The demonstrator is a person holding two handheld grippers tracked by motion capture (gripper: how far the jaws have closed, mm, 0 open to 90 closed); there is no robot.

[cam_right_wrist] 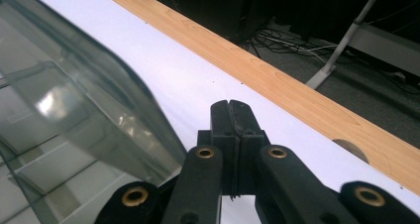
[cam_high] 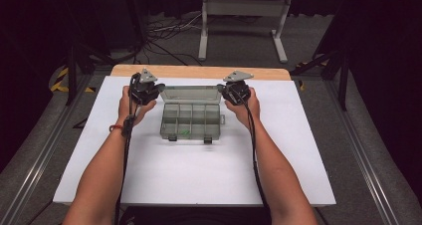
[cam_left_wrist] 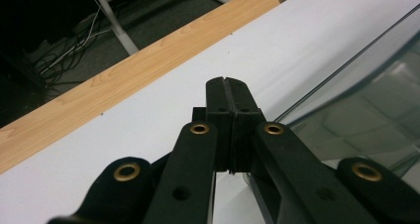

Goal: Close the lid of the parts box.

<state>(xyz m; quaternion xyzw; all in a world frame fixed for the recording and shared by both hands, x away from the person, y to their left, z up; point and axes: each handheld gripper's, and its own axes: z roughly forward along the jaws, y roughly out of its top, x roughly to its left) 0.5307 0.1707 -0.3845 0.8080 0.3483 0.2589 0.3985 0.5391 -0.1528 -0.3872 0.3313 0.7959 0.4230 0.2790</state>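
Note:
A clear plastic compartment box [cam_high: 191,120] lies open in the middle of the white table [cam_high: 149,175], its lid [cam_high: 191,94] standing up at the back. A small green item [cam_high: 184,132] lies in a front compartment. My left gripper [cam_high: 158,89] is held beside the lid's left corner, jaws shut with nothing between them [cam_left_wrist: 229,83]; the lid's edge [cam_left_wrist: 356,70] shows just to its right. My right gripper [cam_high: 222,90] sits by the lid's right corner, also shut and empty [cam_right_wrist: 231,105], with the lid [cam_right_wrist: 84,110] at its left.
A wooden strip [cam_high: 199,71] runs along the table's far edge. Beyond it, a white stand frame [cam_high: 244,16] and loose cables [cam_high: 169,31] lie on the dark floor. Black cables trail from both grippers along the forearms.

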